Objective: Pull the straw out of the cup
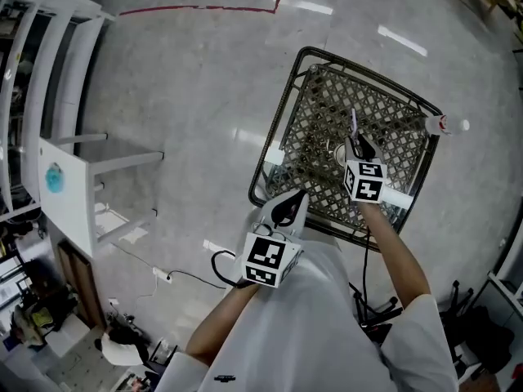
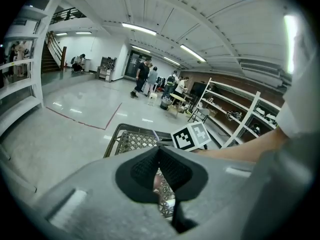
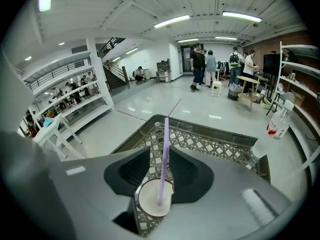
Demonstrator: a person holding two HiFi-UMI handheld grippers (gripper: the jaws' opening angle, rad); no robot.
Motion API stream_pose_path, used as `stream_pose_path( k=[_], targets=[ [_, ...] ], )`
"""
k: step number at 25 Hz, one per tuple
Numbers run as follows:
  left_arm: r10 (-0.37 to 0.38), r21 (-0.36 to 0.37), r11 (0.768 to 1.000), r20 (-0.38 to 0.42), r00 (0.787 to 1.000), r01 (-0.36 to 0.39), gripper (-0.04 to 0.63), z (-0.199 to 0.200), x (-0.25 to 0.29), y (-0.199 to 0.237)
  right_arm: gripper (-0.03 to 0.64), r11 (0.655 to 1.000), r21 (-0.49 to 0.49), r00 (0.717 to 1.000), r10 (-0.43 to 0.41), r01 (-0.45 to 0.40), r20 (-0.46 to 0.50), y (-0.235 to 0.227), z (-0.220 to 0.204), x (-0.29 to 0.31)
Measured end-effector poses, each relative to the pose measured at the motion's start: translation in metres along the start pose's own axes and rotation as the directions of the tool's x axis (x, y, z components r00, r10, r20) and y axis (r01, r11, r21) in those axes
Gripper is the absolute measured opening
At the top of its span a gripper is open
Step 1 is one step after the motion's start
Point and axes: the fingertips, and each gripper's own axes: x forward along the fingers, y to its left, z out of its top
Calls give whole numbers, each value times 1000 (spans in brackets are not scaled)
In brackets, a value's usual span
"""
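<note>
**A:** Where do we find the straw (image 3: 164,149)?

**B:** We see it best in the right gripper view. It is pale purple and stands nearly upright in the cup (image 3: 150,201), which sits on the lattice top of the metal bench (image 3: 215,145). The straw rises through the gap of the right gripper (image 3: 159,156), whose jaws stand wide apart. Neither pad presses on it, though it runs closer to one pad than the other (we cannot tell whether it brushes that one).

**A:** And the cup itself?

**B:** We get only its pale round top and a sliver of dark rim. The jaws cover both its sides, and its wall is out of sight. From the head view it is a small pale disc, largely masked by the gripper above it.

**A:** What of the left gripper (image 2: 159,153)?

**B:** Its own view shows the jaws closed, tips touching, with nothing clamped. Through the small opening below the tips we glimpse lattice and a pinkish blur we cannot name. In the head view it hangs over the bench's near corner, well apart from the cup.

**A:** Is anything else cut off?

**B:** A clear bottle (image 3: 274,126) with a red label is at a far corner of the bench, but we cannot tell whether it stands or lies. The bench's legs are hidden under its top, and our own shirt (image 1: 327,317) covers part of its near edge.
</note>
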Motion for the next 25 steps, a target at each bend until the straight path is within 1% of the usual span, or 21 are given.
stream_pose_path(
  k=[2,5,6,7,8,9,14,18,25],
  targets=[
    [12,-19,1000,2,1000,-12,-3,1,1,2,114,1000,2,1000,-6,6,-12,-2,-2,9],
    [22,-24,999,2,1000,-22,-2,1,2,5,112,1000,12,999,-22,22,-36,-8,-9,19],
    [24,-22,999,0,1000,-24,-2,1,3,5,102,1000,13,999,-26,26,-46,-10,-12,21],
    [26,-18,1000,-2,1000,-26,-2,1,2,6,57,1000,11,998,-26,27,-55,-10,-14,23],
    [27,-11,1000,-3,1000,-27,-2,1,2,8,38,1000,6,998,-25,25,-59,-9,-14,23],
    [27,-5,1000,-5,1000,-27,-2,2,1,9,35,1000,0,998,-23,23,-59,-8,-13,23],
    [15,-9,1000,-14,1000,-15,-2,1,-2,8,32,1000,14,1000,-15,16,-18,-5,-4,13],
    [1,7,1000,-10,1000,-1,-2,3,-2,7,31,999,45,1000,-20,20,-7,-9,-5,4],
    [-33,36,999,28,999,32,-2,16,-18,12,31,998,40,998,-41,39,52,0,9,-30]
  ],
)
